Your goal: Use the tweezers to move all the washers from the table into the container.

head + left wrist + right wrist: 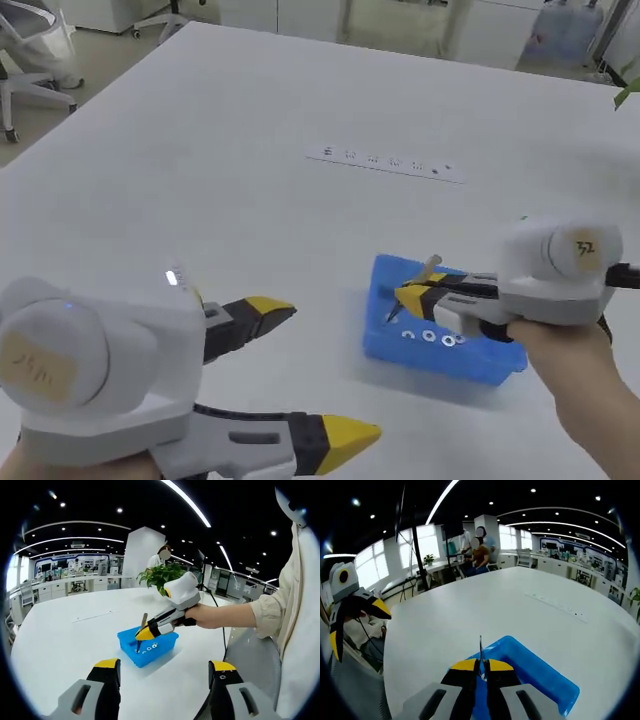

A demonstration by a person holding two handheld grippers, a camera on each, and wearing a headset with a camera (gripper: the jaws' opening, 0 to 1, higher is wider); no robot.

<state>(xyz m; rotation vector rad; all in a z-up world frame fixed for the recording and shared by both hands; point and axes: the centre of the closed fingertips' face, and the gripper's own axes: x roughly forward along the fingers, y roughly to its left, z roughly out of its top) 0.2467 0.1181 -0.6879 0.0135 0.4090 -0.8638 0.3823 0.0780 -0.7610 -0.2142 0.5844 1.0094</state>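
A blue container [440, 365] sits on the white table [250, 180], with several washers [432, 338] on its floor. My right gripper [408, 296] is shut on thin metal tweezers [426, 268], whose tips point down into the container's left side. In the right gripper view the tweezers [481, 650] stick up between the closed jaws of the gripper [481, 666], above the container [545, 677]. My left gripper [315, 370] hangs open and empty near the table's front edge, left of the container. The left gripper view looks past that gripper [165, 667] to the container [127, 640], washers [148, 650] and right gripper [146, 633].
A flat power strip [385, 165] lies on the table beyond the container. Office chairs [30, 60] stand off the far left corner. A potted plant [160, 575] stands behind the right hand. People sit in the background [479, 550].
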